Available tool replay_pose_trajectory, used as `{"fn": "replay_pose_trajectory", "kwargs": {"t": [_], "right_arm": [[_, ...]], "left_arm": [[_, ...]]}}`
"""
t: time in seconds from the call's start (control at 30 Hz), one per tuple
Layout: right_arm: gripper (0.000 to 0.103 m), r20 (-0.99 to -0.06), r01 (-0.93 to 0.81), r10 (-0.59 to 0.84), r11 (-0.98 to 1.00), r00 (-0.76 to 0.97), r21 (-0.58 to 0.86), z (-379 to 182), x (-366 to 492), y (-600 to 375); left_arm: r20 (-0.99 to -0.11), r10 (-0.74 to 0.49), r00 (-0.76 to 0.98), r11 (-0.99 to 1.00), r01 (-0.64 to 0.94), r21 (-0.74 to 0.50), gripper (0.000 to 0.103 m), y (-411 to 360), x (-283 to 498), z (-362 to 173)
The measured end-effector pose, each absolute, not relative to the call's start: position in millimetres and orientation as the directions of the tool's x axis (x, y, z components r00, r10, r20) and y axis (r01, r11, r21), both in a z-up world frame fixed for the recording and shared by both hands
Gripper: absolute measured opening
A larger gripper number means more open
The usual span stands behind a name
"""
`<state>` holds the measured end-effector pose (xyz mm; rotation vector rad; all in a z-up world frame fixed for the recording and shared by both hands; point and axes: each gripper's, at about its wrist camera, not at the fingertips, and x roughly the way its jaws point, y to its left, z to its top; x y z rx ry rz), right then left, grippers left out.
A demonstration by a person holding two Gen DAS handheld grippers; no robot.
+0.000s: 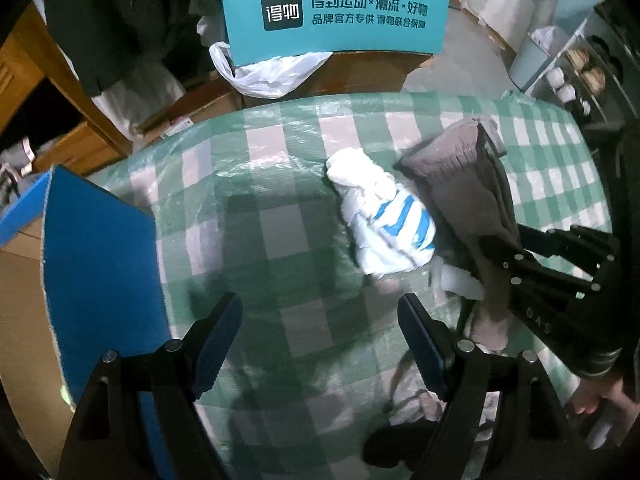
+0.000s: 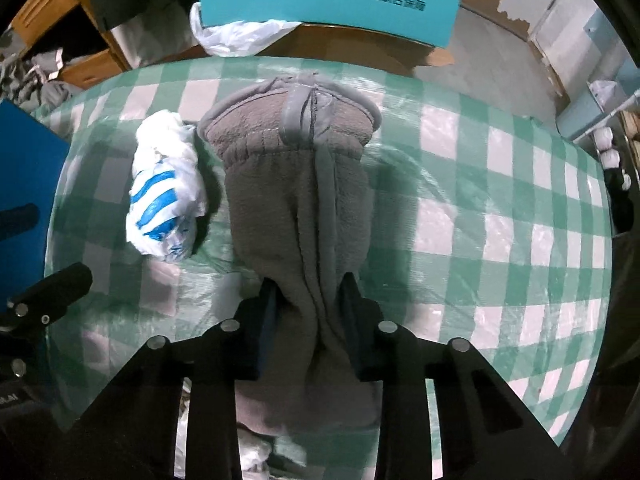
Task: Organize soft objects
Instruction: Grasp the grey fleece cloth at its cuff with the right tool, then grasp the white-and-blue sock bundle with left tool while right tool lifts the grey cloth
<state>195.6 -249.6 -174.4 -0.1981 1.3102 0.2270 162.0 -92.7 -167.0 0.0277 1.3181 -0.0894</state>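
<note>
My right tool (image 2: 308, 308) is clamped on the lower part of the grey fleece garment (image 2: 296, 200); both pads press into the fabric. The garment's elastic waistband and drawstring lie at its far end on the green-checked worktop (image 2: 500, 208). Its near end drops below my tool's frame and is cut off, so I cannot tell how long it is or what lies under it.

Just left of the garment lies a rolled white bag with blue stripes (image 2: 166, 192), close to the waistband; whether they touch I cannot tell. What is inside the bag is hidden.

My left tool (image 1: 320, 344) hangs wide, nothing between its pads, over bare worktop left of the garment. A small white lump (image 1: 456, 280) sits against the garment's edge there; too blurred to identify.

Beyond the garment, past the worktop's far edge, stands a teal printed box (image 1: 336, 16). A blue panel (image 1: 100, 260) is cut off at the left.
</note>
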Motion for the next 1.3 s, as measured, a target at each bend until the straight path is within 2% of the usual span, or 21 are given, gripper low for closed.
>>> {"fn": "replay_pose_trajectory", "kwargs": {"t": [0.1,0.43,0.73,1.1,1.17,1.27,1.3], "right_arm": [[0.023,-0.965,-0.274,0.026,0.961,0.26,-0.047,-171.5,196.0,-255.6],[0.022,-0.959,-0.234,0.061,0.972,0.275,-0.006,-165.0,200.7,-278.5],[0.022,-0.953,-0.21,0.084,0.978,0.292,0.022,-157.6,197.4,-289.9],[0.022,-0.95,-0.215,0.088,0.976,0.3,0.022,-155.4,195.8,-291.3],[0.022,-0.949,-0.217,0.088,0.976,0.302,0.021,-155.2,195.7,-291.3],[0.022,-0.948,-0.222,0.087,0.975,0.305,0.018,-154.3,195.0,-290.5],[0.022,-0.948,-0.222,0.088,0.975,0.306,0.018,-154.0,195.0,-289.9]], "left_arm": [[-0.966,-0.05,0.252,0.997,0.072,-0.033,0.081,-97.1,166.2,-165.2],[-0.962,-0.042,0.269,0.998,0.056,-0.028,0.082,-115.8,184.1,-160.9],[-0.971,-0.049,0.234,0.999,0.002,-0.05,0.083,-124.5,206.3,-176.4],[-0.973,-0.01,0.23,1.0,0.022,-0.005,0.082,-132.7,217.1,-194.6],[-0.973,-0.003,0.232,1.0,0.03,0.004,0.076,-132.7,217.3,-196.7],[-0.976,-0.027,0.217,0.999,0.047,-0.017,0.051,-131.8,216.0,-200.3],[-0.975,-0.034,0.219,0.998,0.052,-0.023,0.051,-130.9,214.8,-200.4]]}}
